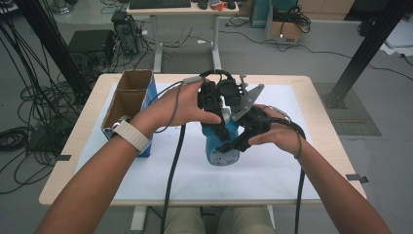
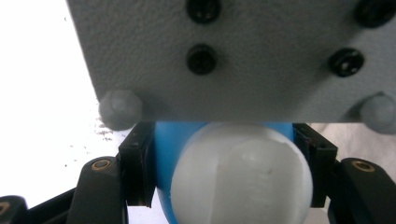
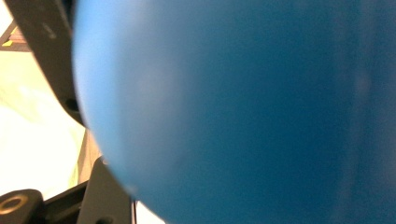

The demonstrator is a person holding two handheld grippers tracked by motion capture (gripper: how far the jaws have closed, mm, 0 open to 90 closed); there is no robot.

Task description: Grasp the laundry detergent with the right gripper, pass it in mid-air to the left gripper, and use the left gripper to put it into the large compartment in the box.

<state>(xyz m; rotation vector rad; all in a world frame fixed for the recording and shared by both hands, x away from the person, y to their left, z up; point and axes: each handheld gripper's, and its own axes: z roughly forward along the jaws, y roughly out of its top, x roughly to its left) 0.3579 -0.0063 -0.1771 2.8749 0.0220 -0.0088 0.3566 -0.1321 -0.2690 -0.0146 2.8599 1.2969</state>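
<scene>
Cap (image 2: 240,175) removal looks in hand: left gripper (image 1: 214,114) clamps the white cap, right gripper (image 1: 238,141) clamps the blue bottle (image 1: 221,148), so twisting seems next

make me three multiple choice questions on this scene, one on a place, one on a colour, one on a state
1. Where does the cardboard box stand?
A. at the table's left edge
B. at the table's right edge
C. on the floor

2. What colour is the bottle body?
A. red
B. blue
C. green

3. What is the left tool doing?
A. lying open on the table
B. hanging open above the box
C. shut on the bottle's white cap

Answers:
1. A, since the high view shows the box on the table near its left edge.
2. B, since the body is blue in the high view and both gripper views.
3. C, since the left gripper view shows a black jaw pressed to each side of the cap.
</scene>
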